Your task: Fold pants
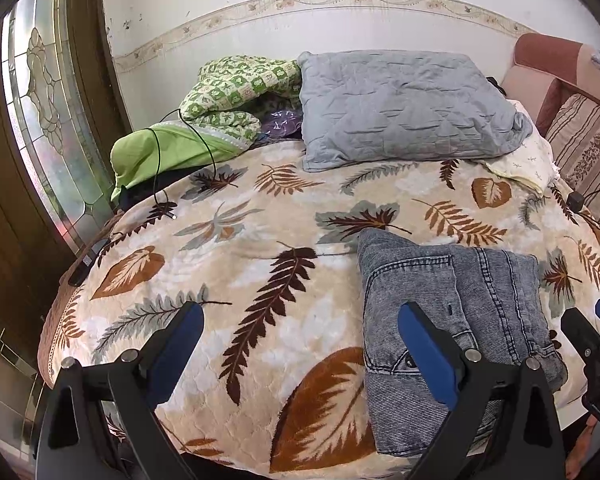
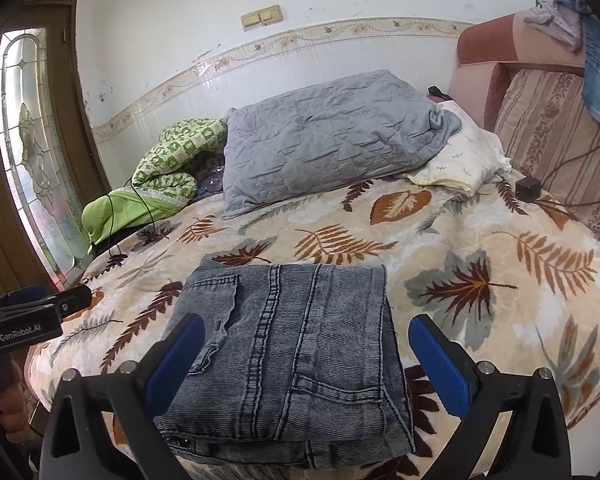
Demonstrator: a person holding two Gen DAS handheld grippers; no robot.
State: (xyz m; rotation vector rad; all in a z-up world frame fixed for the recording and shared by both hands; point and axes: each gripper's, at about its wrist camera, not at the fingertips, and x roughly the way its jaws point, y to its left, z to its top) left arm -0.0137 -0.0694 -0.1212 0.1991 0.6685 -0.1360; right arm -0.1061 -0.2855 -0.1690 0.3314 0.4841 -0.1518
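Right gripper (image 2: 306,354) fingers spread wide, straddling folded pants (image 2: 288,356), gripping nothing. Pants lie near front edge of leaf-print blanket (image 2: 480,240). Left gripper (image 1: 300,344) likewise spread, empty, pants beside its right finger.

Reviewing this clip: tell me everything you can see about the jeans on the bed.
The jeans are grey-blue washed denim with a fine ribbed look, folded into a compact, roughly rectangular stack of several layers. Stitched seams, a waistband and pocket edges show on top. They lie flat near the front edge of the leaf-print blanket, which alone touches them. The right gripper hovers with jaws open on either side of them; the left gripper is open beside them.
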